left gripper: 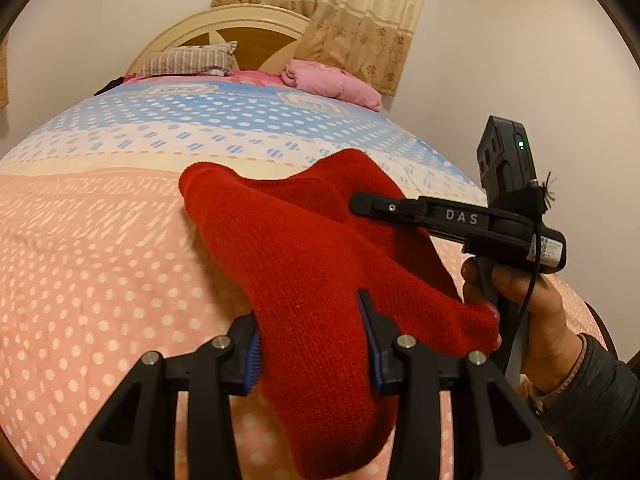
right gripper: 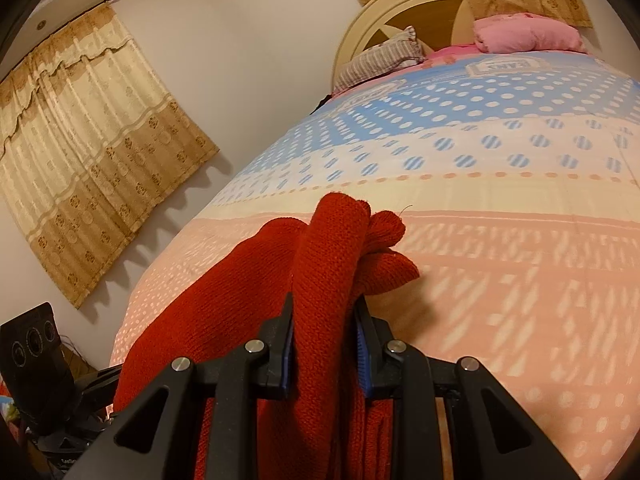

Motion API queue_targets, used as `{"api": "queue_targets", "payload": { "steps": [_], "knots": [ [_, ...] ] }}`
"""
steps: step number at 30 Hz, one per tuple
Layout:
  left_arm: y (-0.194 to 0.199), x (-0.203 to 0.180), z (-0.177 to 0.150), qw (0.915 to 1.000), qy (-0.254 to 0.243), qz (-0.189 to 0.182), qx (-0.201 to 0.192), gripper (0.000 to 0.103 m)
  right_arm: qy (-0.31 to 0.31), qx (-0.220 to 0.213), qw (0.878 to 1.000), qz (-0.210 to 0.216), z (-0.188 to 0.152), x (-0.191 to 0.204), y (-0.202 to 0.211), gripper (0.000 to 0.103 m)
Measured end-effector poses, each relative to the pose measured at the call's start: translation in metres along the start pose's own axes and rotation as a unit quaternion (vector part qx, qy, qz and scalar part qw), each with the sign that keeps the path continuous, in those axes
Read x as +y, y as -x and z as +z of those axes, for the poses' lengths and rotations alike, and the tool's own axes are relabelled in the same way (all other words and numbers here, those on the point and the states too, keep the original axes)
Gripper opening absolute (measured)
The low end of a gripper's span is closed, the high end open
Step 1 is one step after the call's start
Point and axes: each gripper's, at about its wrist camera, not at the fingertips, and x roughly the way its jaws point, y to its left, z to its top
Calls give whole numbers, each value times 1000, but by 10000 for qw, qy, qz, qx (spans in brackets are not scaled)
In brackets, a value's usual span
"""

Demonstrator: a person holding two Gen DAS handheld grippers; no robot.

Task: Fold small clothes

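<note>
Red knitted garment (left gripper: 312, 264) hangs above the polka-dot bed (left gripper: 100, 260), clenched by both left claw (left gripper: 314, 344) and right claw (right gripper: 324, 340).

Both close wrist views face the headboard (left gripper: 224, 28).

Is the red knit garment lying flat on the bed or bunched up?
Bunched up: the red knit garment hangs in folds between the left gripper and right gripper, lifted off the bedspread.
</note>
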Motion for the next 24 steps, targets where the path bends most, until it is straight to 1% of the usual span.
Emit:
{"api": "queue_targets", "payload": {
  "steps": [5, 13, 24],
  "knots": [
    [15, 11, -5, 9998, 83, 133, -123, 42, 112, 82, 9998, 141, 0, 19, -15, 25],
    [27, 34, -9, 9990, 266, 260, -261, 42, 262, 194, 9990, 306, 1, 45, -36, 25],
    [37, 57, -22, 9975, 421, 473, -315, 42, 460, 337, 9974, 439, 0, 73, -61, 25]
  ]
}}
